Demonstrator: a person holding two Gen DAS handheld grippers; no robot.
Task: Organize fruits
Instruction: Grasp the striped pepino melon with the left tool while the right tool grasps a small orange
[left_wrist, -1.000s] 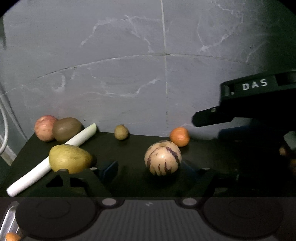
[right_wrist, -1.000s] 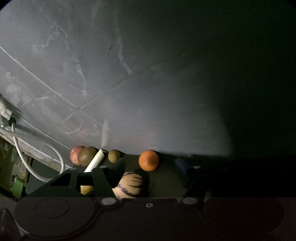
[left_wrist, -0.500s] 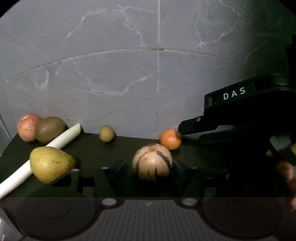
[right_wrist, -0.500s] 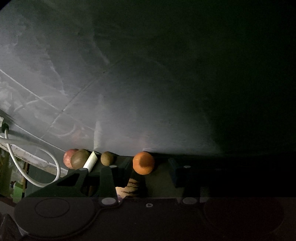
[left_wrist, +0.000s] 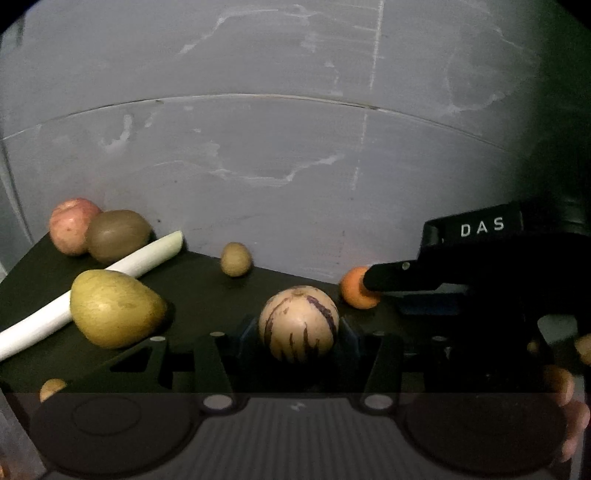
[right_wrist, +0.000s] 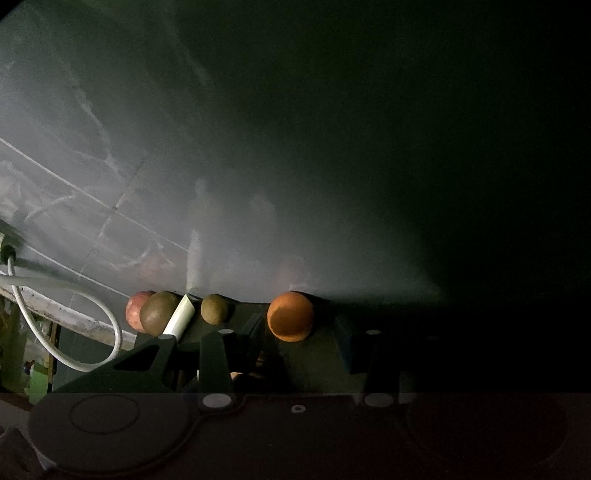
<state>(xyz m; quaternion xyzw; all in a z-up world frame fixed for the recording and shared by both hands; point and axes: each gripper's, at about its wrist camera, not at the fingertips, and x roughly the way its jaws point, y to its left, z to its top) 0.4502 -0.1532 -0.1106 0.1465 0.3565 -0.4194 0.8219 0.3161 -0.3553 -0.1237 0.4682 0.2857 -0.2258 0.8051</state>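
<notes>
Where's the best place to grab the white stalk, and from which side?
Probably grip the white stalk across its round shaft near the cut upper end, coming from above; the yellow fruit blocks its middle and the kiwi crowds behind.

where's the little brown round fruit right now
In the left wrist view the small brown fruit sits at the back of the dark tray by the grey wall, between the white stalk's tip and the orange.

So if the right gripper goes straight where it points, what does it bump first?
The orange. It sits right between the fingers of the right gripper, whose jaws have just been closing; whether they pinch it yet is too dark to tell. Behind it is probably the grey wall.
</notes>
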